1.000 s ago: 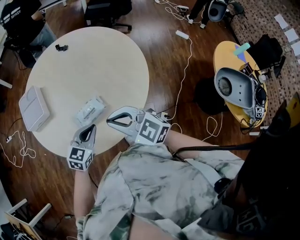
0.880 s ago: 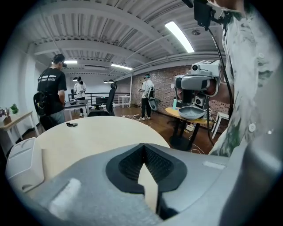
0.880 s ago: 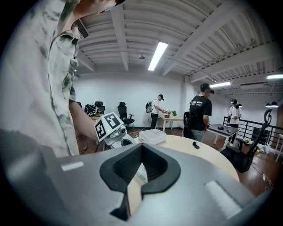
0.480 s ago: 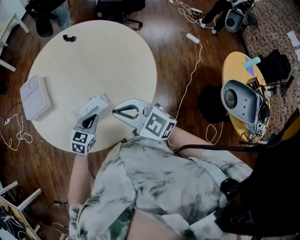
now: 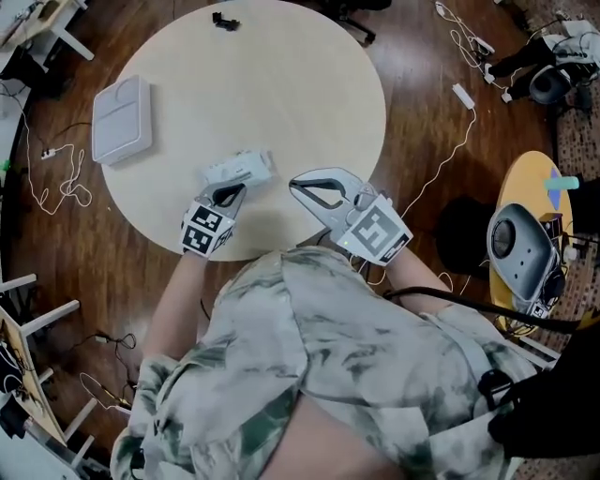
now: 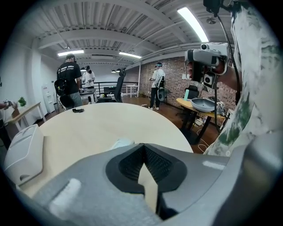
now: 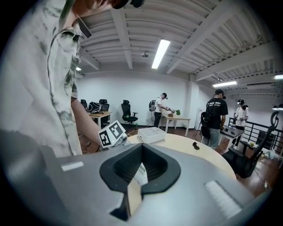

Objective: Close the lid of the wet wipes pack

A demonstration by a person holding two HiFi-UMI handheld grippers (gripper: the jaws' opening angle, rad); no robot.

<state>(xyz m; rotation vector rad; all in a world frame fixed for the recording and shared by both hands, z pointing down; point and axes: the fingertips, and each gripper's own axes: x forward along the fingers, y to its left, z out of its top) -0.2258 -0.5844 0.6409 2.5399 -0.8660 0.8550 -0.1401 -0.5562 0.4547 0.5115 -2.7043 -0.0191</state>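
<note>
both tools are closed up, holding nothing. the wet wipes pack (image 5: 240, 169) lies crosswise on the table (image 5: 281, 84), just ahead of my left tool (image 5: 228, 192); my right tool (image 5: 298, 185) sits off its right end.

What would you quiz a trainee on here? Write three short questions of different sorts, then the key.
1. True or false: the left gripper and the right gripper both hold their jaws wide apart.
2. Which thing lies nearest the left gripper's tips? A. the white flat box B. the wet wipes pack C. the small black object
3. Fill in: all three things lie on a table whose top is ___ in shape.
Key: 1 false, both are shut with nothing between the jaws; 2 B; 3 round.
</note>
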